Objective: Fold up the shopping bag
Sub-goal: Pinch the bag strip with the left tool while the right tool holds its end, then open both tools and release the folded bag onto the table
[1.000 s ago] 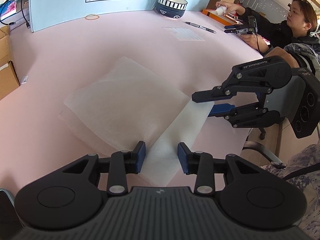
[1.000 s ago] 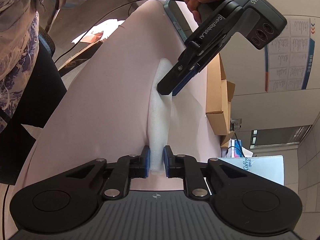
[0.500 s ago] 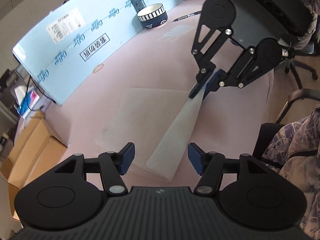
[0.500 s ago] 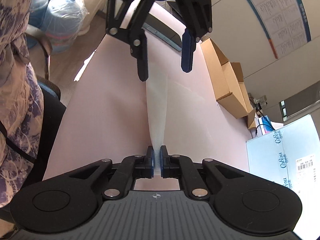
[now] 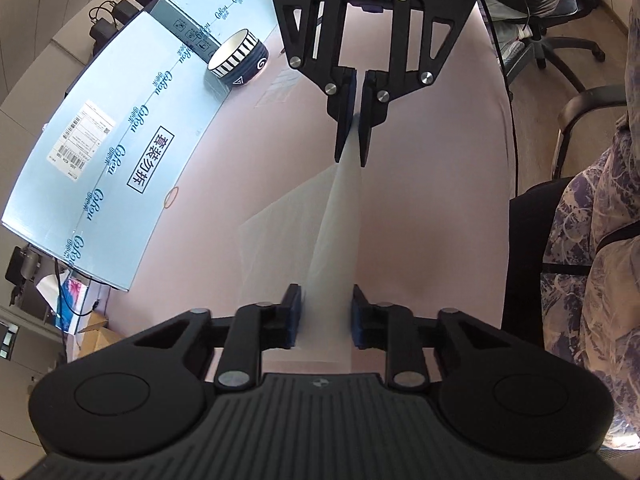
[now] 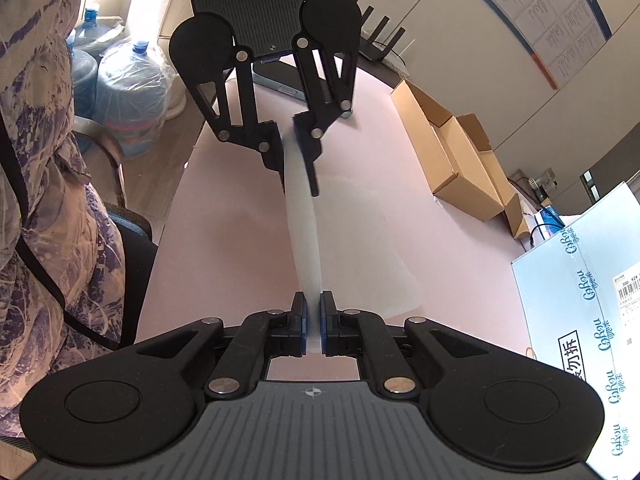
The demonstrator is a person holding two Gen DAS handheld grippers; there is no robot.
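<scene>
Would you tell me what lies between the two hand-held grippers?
A lifted strip of the white shopping bag runs from the left hand-held gripper to the right hand-held gripper, visible in both wrist views.

Left gripper [image 5: 325, 304] jaws apart, closing round bag [image 5: 336, 240]; right gripper [image 6: 313, 312] pinched on bag; both angled down, facing each other.

The shopping bag [image 5: 280, 236] lies on the bench [image 5: 432, 208], one edge lifted off it and stretched between the two tools, which face each other. The right tool [image 6: 313, 322] is clamped on one end of that edge; the left tool [image 5: 325, 322] has the other end between its closing jaws. In the left wrist view, a bowl [image 5: 239, 57] stands on the bench beyond the bag to the left, just before a long carton [image 5: 112, 152] along the bench's far side. Cardboard boxes [image 6: 460, 160] sit off the bench's edge.
</scene>
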